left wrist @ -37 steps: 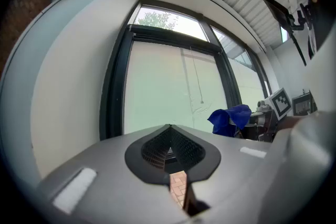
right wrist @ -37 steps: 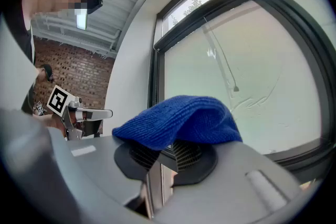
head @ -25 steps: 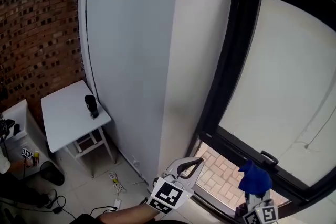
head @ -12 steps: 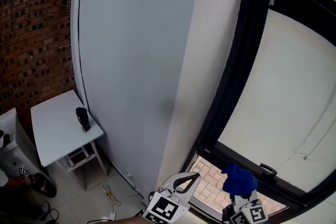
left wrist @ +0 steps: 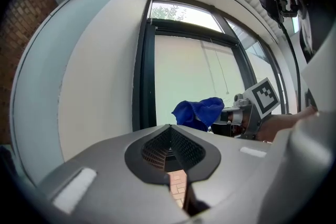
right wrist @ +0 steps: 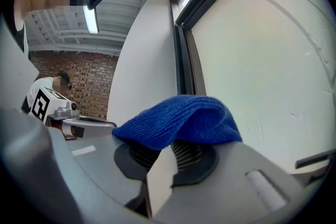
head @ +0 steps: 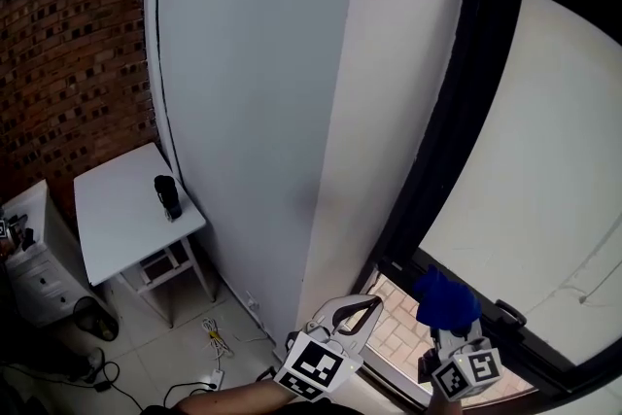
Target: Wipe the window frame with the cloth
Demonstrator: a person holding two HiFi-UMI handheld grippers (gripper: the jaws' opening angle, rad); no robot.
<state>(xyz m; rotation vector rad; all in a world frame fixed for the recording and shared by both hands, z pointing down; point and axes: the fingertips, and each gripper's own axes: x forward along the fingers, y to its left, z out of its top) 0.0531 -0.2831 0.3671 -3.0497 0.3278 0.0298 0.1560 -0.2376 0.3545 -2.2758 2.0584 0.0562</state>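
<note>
Our right tongs (right wrist: 170, 148) pinch the blue cloth (right wrist: 181, 118) near the window frame (head: 455, 121). Our left tongs (left wrist: 169, 131) are closed with nothing in them.

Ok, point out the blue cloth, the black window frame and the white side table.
blue microfibre cloth (head: 445, 298): head view, top of bunch.
black window frame (head: 457, 102): head view, left upright.
white square table (head: 117, 219): head view, bare tabletop.

A crumpled blue cloth (head: 445, 298) is clamped in the right gripper (right wrist: 169, 153), near the lower left corner of the black window frame (head: 455, 126), by which pale glass is bordered.
</note>
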